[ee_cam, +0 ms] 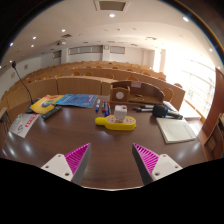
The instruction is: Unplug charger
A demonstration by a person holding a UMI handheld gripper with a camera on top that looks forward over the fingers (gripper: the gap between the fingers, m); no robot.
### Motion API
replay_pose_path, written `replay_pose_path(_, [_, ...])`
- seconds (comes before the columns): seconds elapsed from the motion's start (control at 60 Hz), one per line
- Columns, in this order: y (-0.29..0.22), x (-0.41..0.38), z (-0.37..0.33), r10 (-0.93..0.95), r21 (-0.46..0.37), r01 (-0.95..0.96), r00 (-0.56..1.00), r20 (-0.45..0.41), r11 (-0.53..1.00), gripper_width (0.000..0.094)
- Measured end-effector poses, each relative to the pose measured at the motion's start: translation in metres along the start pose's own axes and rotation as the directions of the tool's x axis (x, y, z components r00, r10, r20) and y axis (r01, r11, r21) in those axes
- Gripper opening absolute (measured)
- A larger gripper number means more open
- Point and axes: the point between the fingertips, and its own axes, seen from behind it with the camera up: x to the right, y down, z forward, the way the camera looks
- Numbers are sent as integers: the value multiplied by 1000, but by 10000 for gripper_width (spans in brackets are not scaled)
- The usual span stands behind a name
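A: The gripper (110, 160) hangs above the near edge of the wooden table (100, 140), fingers pointing forward over the top, level and centred. The tongs are spread wide, nothing between the pink pads (76, 158).

B: And the charger?

A: The white charger (120, 113) appears to sit plugged upright in a yellow power strip (116, 123), well ahead of the fingers, mid-table.

B: What could go wrong?

A: The strip looks loose on the table. Pulling the charger could lift the strip with it rather than free the plug. Coming in off-centre could also knock the pens (102, 107) beside it, or the notebook (177, 129) to the right.
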Motion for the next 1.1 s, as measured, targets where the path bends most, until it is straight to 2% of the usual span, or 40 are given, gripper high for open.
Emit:
replay_pose_path(0.15, [-53, 30, 78, 71, 77, -71, 997, -8, 995, 839])
replay_pose_path(0.35, [-86, 38, 165, 97, 88, -96, 995, -15, 992, 801])
replay_pose_path(0.45, [-88, 37, 191, 101, 83, -100, 995, -9, 991, 657])
replay_pose_path(0.533, [-87, 37, 204, 96, 82, -94, 995, -18, 992, 374])
replay_pose_path(0.583, [-89, 37, 204, 99, 96, -97, 995, -19, 991, 367])
replay_pose_path(0.733, [-91, 37, 203, 101, 101, -98, 995, -20, 990, 260])
replay_pose_path(0.817, [-95, 39, 200, 120, 111, -118, 993, -13, 987, 250])
replay_pose_path(0.85, [-116, 42, 185, 113, 191, -108, 994, -15, 976, 251])
replay_pose_path(0.9, [-183, 52, 143, 22, 378, 9, 997, -78, 926, 248])
replay_pose_path(0.933, [-222, 52, 122, 3, 432, 31, 997, -78, 901, 247])
replay_pose_path(1.0, [-267, 40, 86, 64, 483, -77, 997, 42, 872, 250])
replay_pose_path(1.1, [-304, 83, 64, 96, 526, -91, 995, 18, 846, 247])
